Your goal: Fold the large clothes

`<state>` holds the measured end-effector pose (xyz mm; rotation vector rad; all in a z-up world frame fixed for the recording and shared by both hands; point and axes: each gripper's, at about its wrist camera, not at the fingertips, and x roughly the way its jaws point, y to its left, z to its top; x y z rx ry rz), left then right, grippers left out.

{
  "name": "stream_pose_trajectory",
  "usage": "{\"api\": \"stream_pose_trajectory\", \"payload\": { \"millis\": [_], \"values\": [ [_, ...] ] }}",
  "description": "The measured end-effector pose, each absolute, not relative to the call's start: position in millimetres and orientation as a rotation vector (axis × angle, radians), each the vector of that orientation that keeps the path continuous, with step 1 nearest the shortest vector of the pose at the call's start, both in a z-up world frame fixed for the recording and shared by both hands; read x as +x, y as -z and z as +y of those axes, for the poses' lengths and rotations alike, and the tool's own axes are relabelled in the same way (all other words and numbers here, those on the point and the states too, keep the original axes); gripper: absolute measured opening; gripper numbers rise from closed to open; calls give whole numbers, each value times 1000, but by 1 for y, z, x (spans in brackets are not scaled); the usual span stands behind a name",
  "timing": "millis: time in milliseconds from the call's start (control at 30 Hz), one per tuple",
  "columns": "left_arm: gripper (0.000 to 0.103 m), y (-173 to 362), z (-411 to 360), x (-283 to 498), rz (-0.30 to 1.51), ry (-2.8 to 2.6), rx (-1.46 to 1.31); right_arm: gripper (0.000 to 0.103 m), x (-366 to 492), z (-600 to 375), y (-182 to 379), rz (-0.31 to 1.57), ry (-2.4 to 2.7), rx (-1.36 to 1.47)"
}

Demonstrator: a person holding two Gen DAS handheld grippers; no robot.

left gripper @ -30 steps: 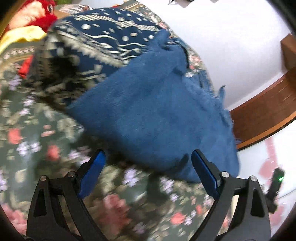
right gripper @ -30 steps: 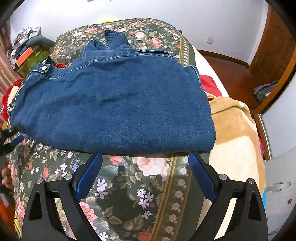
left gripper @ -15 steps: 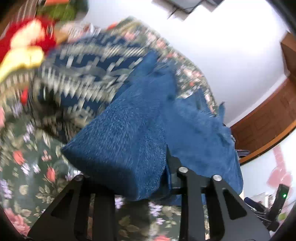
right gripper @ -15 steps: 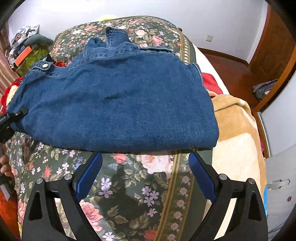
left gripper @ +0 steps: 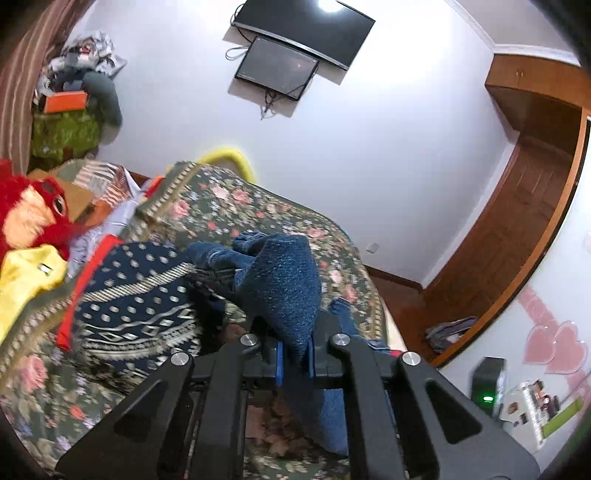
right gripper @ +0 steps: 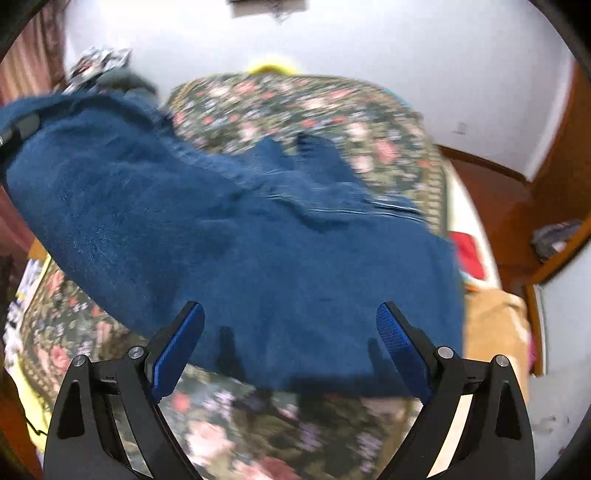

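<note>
Room: bedroom with white walls; a dark screen (left gripper: 303, 33) is mounted high on the wall, a wooden door (left gripper: 517, 229) at 3 o'clock in the left wrist view.
Bed: covered by a dark green floral bedspread (left gripper: 258, 206), which fills the middle of both views.
Jeans: blue denim jeans (right gripper: 258, 258) lie across the bedspread; in the right wrist view they run from 10 o'clock down to 5 o'clock, the 10 o'clock end raised off the bed, the picture blurred.
Left claw (left gripper: 295, 358): pressed together, pinching a fold of the jeans (left gripper: 284, 288); the jaws have just been closing with the denim between them. The pinched cloth stands up in a peak above the pads, the rest trailing toward 11 o'clock.
Right claw (right gripper: 290, 339): spread wide, nothing between the pads; it hangs above the near edge of the jeans, whether touching I cannot tell.
Patterned cloth: navy fabric with pale dots and zigzags (left gripper: 136, 295) at 9 o'clock in the left wrist view, beside the jeans.
Clutter: red plush toy (left gripper: 33, 210) and yellow cloth (left gripper: 26, 280) at 9 to 10 o'clock in the left wrist view.
Blanket: tan blanket (right gripper: 495, 332) at 4 o'clock in the right wrist view, just beside the jeans.
</note>
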<state>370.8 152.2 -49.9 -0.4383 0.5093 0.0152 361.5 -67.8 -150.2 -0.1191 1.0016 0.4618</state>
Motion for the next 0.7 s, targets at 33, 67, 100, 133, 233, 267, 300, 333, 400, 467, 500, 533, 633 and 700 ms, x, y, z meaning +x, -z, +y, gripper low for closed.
{"api": "stream_pose_trajectory", "payload": {
  "millis": [33,67,100,133,233,267,300,333,400,467,500,533,633,700],
  "values": [
    [8,52,155,367,510,-19,-439,93,363,-56,158,1029,-492,-117],
    [8,54,162,365,511,-32,-450,93,365,-46,166,1058,-523,-112],
    [8,57,166,362,513,-40,-457,93,367,-35,176,1090,-551,-101],
    [8,60,171,361,518,-54,-460,93,368,-26,185,1116,-573,-87],
    [8,70,175,365,547,-80,-434,93,372,-7,212,1213,-653,-34],
    [8,70,172,364,558,-77,-424,93,373,-4,220,1238,-661,-18],
    [8,70,168,365,565,-74,-411,93,375,-3,226,1253,-662,-7],
    [8,70,162,367,567,-70,-391,93,375,-5,227,1252,-665,-4],
    [8,66,146,370,558,-54,-346,93,374,-14,224,1239,-679,9],
    [8,58,122,376,551,-22,-293,93,371,-36,213,1195,-663,26],
    [8,55,110,380,548,-9,-274,93,369,-46,209,1175,-651,29],
    [8,52,98,384,545,8,-258,93,366,-62,203,1142,-627,32],
    [8,47,50,401,553,76,-229,93,357,-108,197,1080,-527,36],
    [8,48,22,409,562,121,-215,93,350,-145,201,1079,-451,50]
  ]
}}
